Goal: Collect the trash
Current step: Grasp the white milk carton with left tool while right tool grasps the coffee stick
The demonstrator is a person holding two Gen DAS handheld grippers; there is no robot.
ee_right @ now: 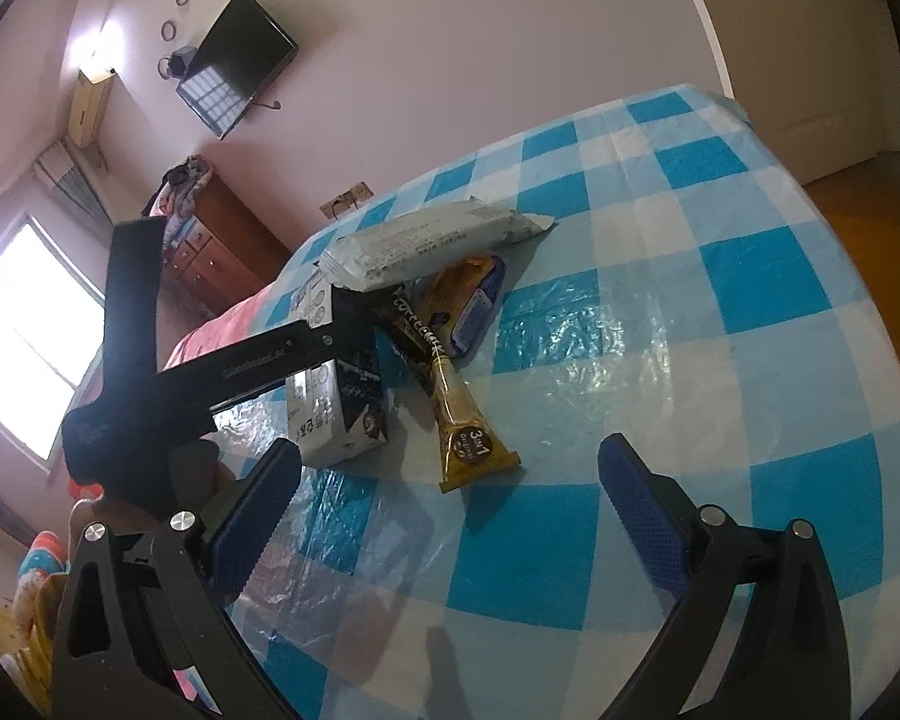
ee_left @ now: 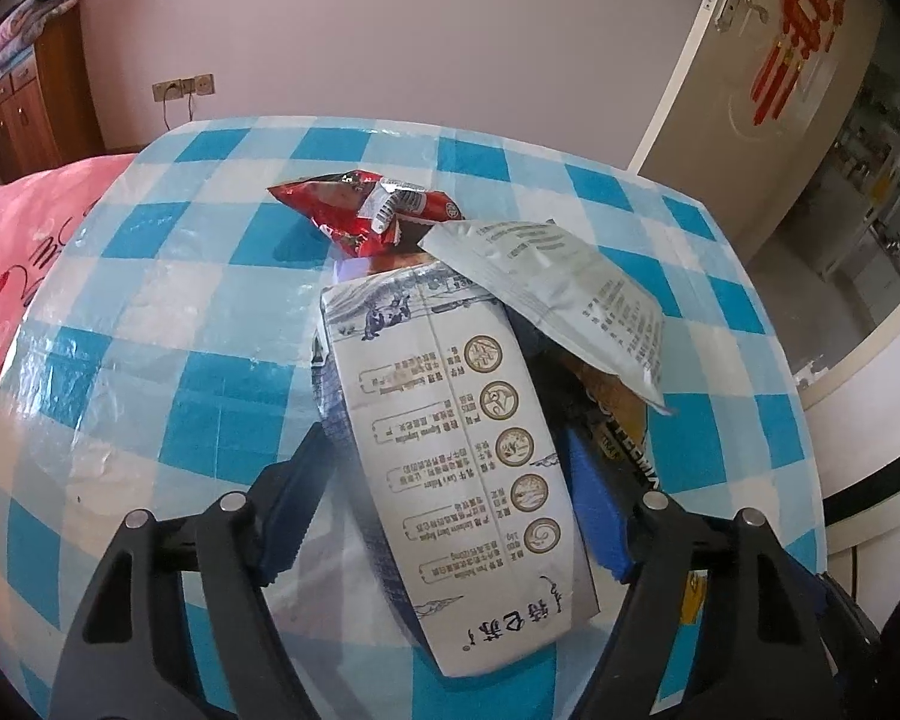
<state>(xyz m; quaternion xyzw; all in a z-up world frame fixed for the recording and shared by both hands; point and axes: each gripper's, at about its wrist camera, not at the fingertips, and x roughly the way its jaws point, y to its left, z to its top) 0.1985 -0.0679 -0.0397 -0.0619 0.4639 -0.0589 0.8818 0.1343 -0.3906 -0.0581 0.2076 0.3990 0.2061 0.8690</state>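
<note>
Left wrist: left gripper (ee_left: pixel 450 498) straddles milk carton (ee_left: pixel 450 420), blue pads either side; contact not clear, can't tell if gripped. Carton lies on checked tablecloth (ee_left: pixel 180 300); silver pouch (ee_left: pixel 564 288) overlaps its far end, red snack bag (ee_left: pixel 366 210) behind

Right wrist: right gripper (ee_right: pixel 450 516) jaws wide apart, empty, above cloth. Gold coffee sachet (ee_right: pixel 459 420) just ahead, beside carton

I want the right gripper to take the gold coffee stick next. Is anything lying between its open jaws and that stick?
Nothing visible does. Bare checked tablecloth lies between the right gripper and the coffee stick. The stick's far end runs under the grey packet, and the milk carton sits close beside it.
</note>
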